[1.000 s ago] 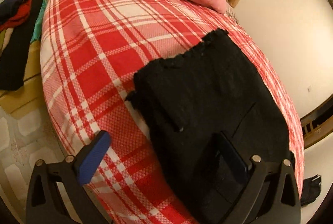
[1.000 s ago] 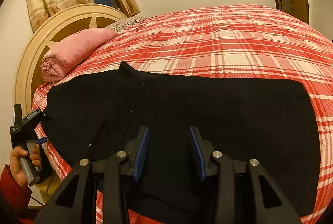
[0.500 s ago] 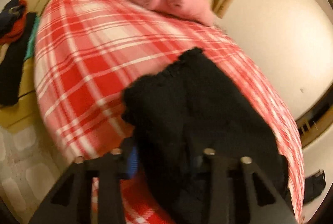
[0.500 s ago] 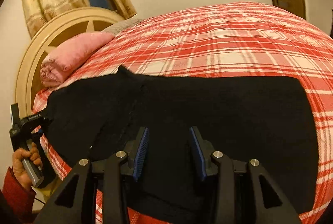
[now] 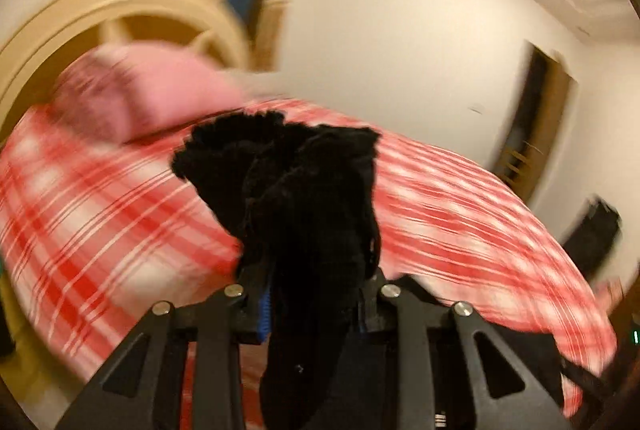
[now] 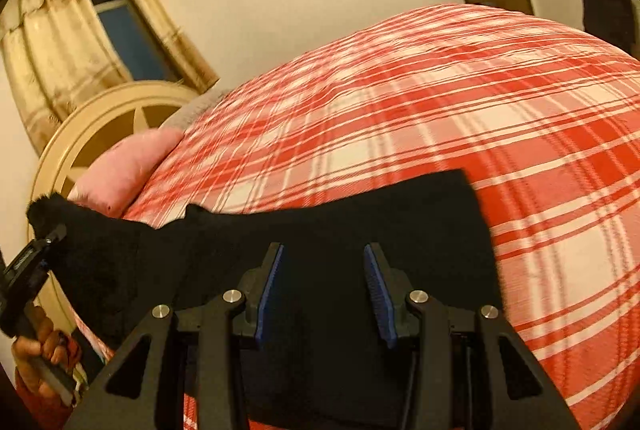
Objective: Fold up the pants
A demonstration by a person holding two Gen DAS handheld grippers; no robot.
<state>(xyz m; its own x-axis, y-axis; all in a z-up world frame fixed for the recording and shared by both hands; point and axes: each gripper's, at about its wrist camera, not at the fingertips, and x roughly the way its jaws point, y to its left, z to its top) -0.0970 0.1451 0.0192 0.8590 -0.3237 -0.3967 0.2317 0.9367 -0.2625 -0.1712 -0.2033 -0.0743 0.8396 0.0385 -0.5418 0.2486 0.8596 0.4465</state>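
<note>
Black pants (image 6: pixel 360 226) lie across the red plaid bed (image 6: pixel 460 102). My left gripper (image 5: pixel 316 294) is shut on one end of the pants (image 5: pixel 304 190) and holds it bunched and lifted off the bed; it also shows in the right wrist view (image 6: pixel 44 246) at the far left with the raised fabric. My right gripper (image 6: pixel 324 282) is open, its blue pads on either side of the pants' near edge, just above the cloth.
A pink pillow (image 6: pixel 124 170) lies by the round cream headboard (image 6: pixel 92 122). A curtained window (image 6: pixel 120 30) is behind it. A dark doorway (image 5: pixel 532 114) and a dark garment (image 6: pixel 604 2) are at the far side.
My left gripper closed on the end of the pants and lifted it up off the bed, swinging the view upward. My right gripper stayed open over the pants.
</note>
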